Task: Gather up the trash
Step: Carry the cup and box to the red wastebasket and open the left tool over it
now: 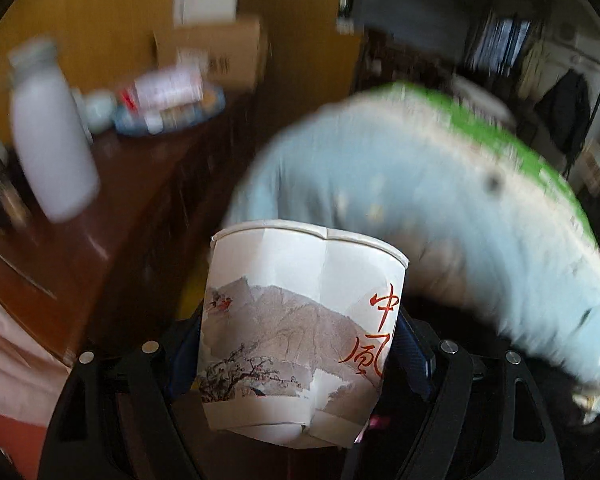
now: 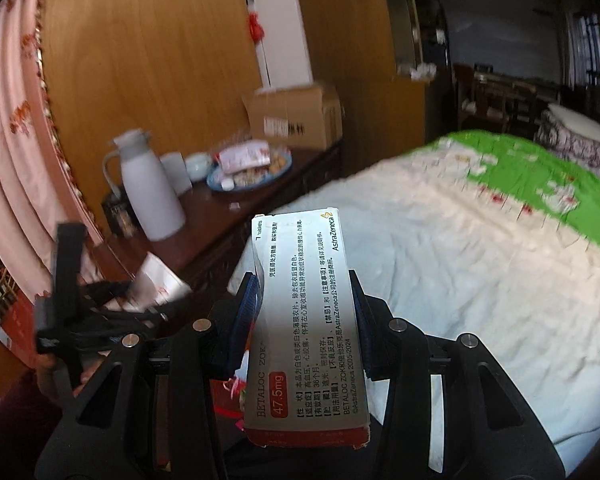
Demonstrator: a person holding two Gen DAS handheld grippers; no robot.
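Note:
A creased white paper cup (image 1: 300, 320) with a grey mountain print and red characters sits upright between the blue pads of my left gripper (image 1: 300, 360), which is shut on it. In the right wrist view a long medicine carton (image 2: 308, 312) printed "BETALOC ZOK" lies lengthwise between the blue pads, and my right gripper (image 2: 306, 320) is shut on its sides. The same paper cup (image 2: 160, 280) also shows at the lower left there, carried in the other black tool. Both grippers hang between a dark wooden dresser (image 2: 220, 224) and a bed (image 2: 440, 260).
On the dresser stand a white thermos jug (image 2: 148, 188), a blue plate (image 2: 214, 182) piled with packets, and a cardboard box (image 2: 296, 116). A pink curtain (image 2: 12, 140) hangs at the left. The bed has a pale quilt with a green band.

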